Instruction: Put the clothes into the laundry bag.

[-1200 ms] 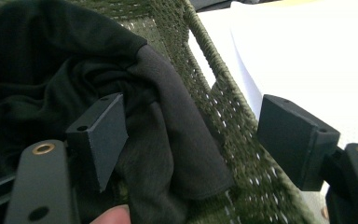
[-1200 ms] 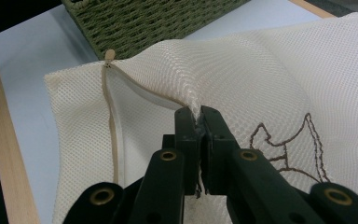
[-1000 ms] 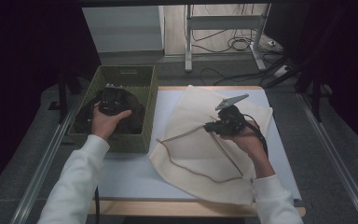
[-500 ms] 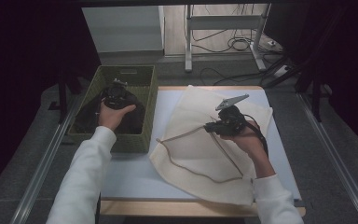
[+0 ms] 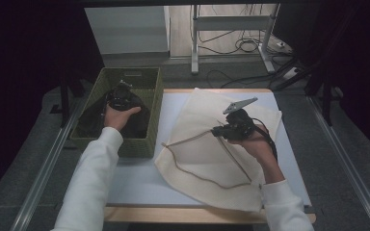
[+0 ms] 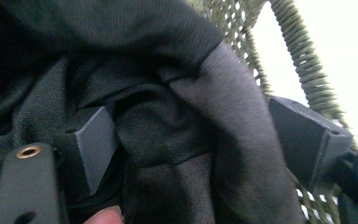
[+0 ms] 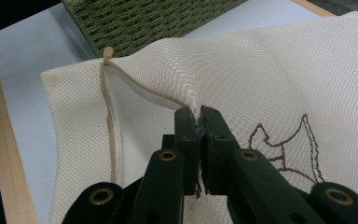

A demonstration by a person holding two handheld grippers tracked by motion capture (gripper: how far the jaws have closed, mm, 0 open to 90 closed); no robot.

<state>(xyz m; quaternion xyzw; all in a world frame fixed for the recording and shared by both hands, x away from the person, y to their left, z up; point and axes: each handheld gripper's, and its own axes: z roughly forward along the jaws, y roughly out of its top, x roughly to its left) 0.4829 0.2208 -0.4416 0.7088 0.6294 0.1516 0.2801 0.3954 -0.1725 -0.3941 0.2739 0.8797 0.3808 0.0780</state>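
The right tongs [image 7: 199, 122] are pressed together, pinching a fold of the mesh bag [image 5: 207, 144] and lifting its upper layer beside the zipper [image 7: 109, 126]. The bag is lying flat on the table [image 5: 135, 178], its open mouth facing left toward the basket [image 5: 151, 103]. The left tongs [image 6: 193, 140] are spread inside the basket, straddling a ridge of the dark garment [image 6: 168, 93] without yet clamping it. The garment is lying directly left of the bag, so the left hand [image 5: 118, 115] is the nearer one; judging by this, the coming move is running rightward from basket to bag mouth. The table is pale and smooth; the surrounding room is dark, with cables on the floor beyond.
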